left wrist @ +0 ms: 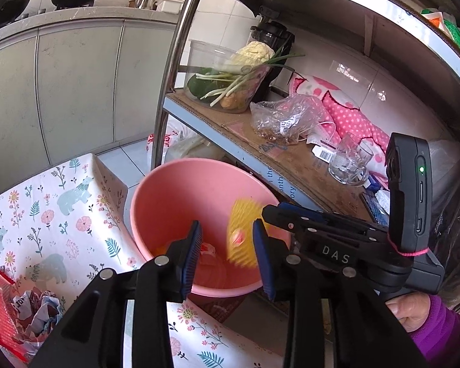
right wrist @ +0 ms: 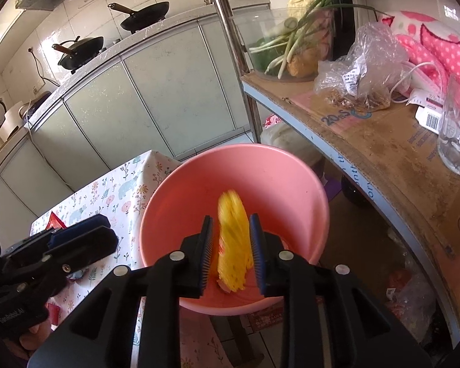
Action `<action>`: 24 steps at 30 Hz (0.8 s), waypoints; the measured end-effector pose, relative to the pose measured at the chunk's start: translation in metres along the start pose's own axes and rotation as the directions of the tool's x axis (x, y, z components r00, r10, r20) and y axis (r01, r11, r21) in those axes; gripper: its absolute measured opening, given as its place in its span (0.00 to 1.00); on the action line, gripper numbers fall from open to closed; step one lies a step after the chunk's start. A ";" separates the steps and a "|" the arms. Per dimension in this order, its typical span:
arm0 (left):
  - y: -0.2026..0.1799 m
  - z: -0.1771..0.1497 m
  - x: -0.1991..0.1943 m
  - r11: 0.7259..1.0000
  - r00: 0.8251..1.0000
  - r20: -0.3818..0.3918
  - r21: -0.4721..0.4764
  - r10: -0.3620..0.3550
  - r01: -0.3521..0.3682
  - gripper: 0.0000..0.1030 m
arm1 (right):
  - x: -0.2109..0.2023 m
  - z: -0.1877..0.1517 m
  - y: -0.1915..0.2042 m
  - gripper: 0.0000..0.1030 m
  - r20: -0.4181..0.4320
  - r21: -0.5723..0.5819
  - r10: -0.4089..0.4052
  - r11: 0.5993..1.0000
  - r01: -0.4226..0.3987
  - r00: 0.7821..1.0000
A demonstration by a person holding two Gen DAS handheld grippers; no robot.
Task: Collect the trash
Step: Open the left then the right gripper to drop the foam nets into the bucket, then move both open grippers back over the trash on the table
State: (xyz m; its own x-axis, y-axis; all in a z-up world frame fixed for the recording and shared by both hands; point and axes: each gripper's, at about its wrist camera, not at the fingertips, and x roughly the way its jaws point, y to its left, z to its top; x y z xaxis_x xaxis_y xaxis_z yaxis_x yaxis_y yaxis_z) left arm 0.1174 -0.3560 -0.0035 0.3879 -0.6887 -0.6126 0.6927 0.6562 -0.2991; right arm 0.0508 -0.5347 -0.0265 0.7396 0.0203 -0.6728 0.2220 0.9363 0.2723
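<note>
Kitchen cabinets behind, floral tabletop (left wrist: 61, 214) left, pink bin (left wrist: 174, 202) centre, metal shelf (left wrist: 291, 156) right.
Left gripper (left wrist: 227, 254) over the bin, fingers apart, nothing gripped. Yellow wrapper (right wrist: 233, 245), motion-blurred, sits between the right gripper (right wrist: 231, 253) fingers above the bin; fingers part-open, pads look clear of it. More crumpled trash (left wrist: 36, 312) lies far left.

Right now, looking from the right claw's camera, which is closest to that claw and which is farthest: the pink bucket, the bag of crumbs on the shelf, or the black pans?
From the right claw:
1. Pink bucket, right under and ahead of the claw.
2. Clear plastic bag, up on the shelf to the right.
3. Black pans, far back on the counter, upper left.
</note>
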 end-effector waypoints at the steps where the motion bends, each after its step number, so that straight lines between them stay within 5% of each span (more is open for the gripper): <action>1: 0.000 0.000 -0.002 1.000 1.000 0.003 -0.001 -0.001 0.001 0.32 | -0.001 0.000 0.000 0.24 0.002 -0.002 -0.001 1.000 0.001 1.000; 20: -0.005 -0.009 -0.073 0.998 0.993 0.092 0.010 0.067 -0.068 0.33 | -0.031 -0.019 0.063 0.24 0.052 -0.156 0.118 0.982 -0.108 0.992; 24: 0.001 -0.015 -0.097 0.995 0.988 0.118 -0.004 0.095 -0.095 0.43 | -0.036 -0.025 0.084 0.24 0.033 -0.193 0.133 0.973 -0.124 0.991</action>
State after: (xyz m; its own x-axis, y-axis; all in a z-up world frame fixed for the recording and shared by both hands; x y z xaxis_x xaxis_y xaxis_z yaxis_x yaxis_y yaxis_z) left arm 0.0713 -0.2839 0.0440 0.5207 -0.6551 -0.5474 0.6505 0.7197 -0.2426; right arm 0.0265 -0.4483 0.0033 0.7832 0.1331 -0.6074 0.0015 0.9764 0.2158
